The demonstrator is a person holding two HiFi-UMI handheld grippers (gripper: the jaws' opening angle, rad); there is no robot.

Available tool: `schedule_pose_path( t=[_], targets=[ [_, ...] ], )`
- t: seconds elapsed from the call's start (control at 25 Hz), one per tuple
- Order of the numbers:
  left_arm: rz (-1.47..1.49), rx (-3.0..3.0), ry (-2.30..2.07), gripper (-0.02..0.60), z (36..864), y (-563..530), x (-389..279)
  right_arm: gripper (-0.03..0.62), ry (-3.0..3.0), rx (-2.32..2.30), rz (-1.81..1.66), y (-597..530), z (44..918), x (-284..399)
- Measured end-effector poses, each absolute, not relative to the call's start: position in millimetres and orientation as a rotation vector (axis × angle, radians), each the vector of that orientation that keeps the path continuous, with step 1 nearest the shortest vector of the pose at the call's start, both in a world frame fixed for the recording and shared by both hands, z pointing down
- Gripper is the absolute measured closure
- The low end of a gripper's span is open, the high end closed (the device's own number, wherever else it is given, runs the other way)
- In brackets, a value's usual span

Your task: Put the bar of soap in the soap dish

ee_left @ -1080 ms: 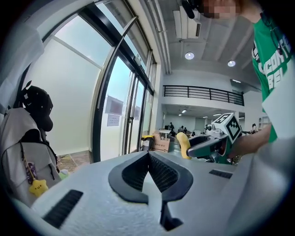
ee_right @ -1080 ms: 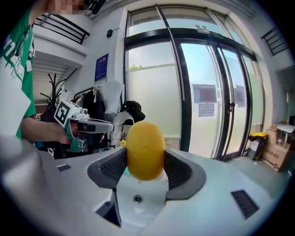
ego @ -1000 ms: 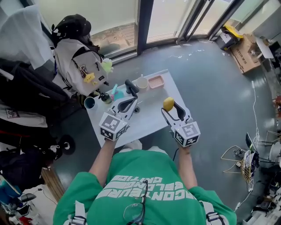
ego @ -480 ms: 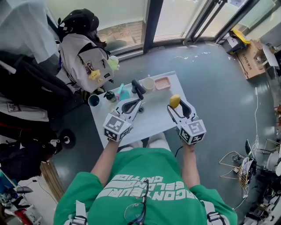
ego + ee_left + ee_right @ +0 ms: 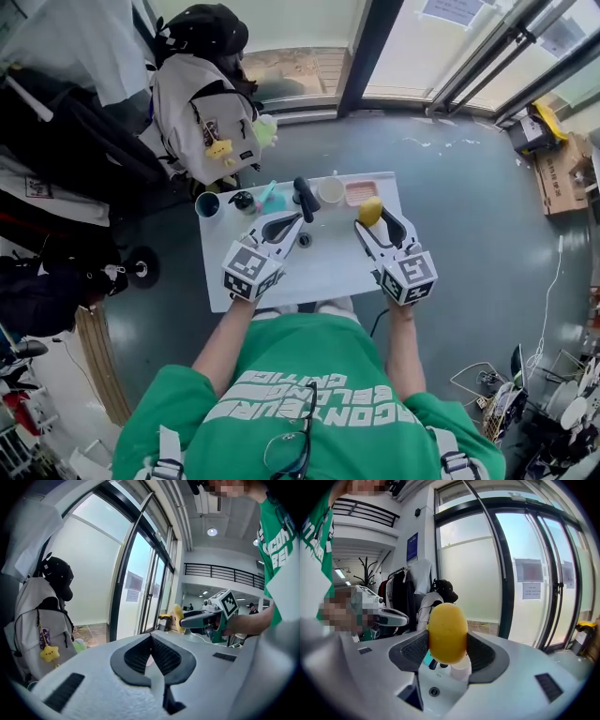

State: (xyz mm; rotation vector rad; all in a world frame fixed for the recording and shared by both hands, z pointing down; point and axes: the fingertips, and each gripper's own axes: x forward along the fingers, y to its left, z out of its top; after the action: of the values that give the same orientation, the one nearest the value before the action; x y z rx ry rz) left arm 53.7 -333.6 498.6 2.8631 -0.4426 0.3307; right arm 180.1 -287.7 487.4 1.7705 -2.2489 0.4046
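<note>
My right hand-held gripper (image 5: 375, 221) is clenched on the oval yellow bar of soap (image 5: 371, 209), one dark pad pressed against each side of it, as the right gripper view shows (image 5: 447, 632). I hold the soap up off the white desk (image 5: 319, 274), just in front of the shallow pink rectangular soap dish (image 5: 360, 192) that sits at the far edge, and not yet in it.

A second ago the bar hung further back from the dish, out toward the desk's right edge. Since then I have carried it forward, so that in the head view it now almost meets the dish's near rim.

My left hand-held gripper (image 5: 296, 218) is shut with nothing in it, the ribbed pads meeting at the tips (image 5: 151, 638). It has stayed over the middle of the desk as before.

Beside the dish stands a white round cup (image 5: 330, 190), and a dark blue mug (image 5: 208, 203) sits at the far left corner. A small round metal piece (image 5: 304, 240) lies on the desk between my two grippers.
</note>
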Motion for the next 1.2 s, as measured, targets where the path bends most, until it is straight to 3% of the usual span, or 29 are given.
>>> schedule_pose_path(
  t=[0.68, 1.2],
  targets=[
    [0.324, 2.762, -0.612, 0.574, 502, -334, 143, 0.345, -2.355, 1.569, 0.460, -314, 503, 274],
    [0.348, 2.715, -0.751, 0.574, 516, -328, 170, 0.345, -2.384, 1.413, 0.453, -325, 530, 308]
  ],
)
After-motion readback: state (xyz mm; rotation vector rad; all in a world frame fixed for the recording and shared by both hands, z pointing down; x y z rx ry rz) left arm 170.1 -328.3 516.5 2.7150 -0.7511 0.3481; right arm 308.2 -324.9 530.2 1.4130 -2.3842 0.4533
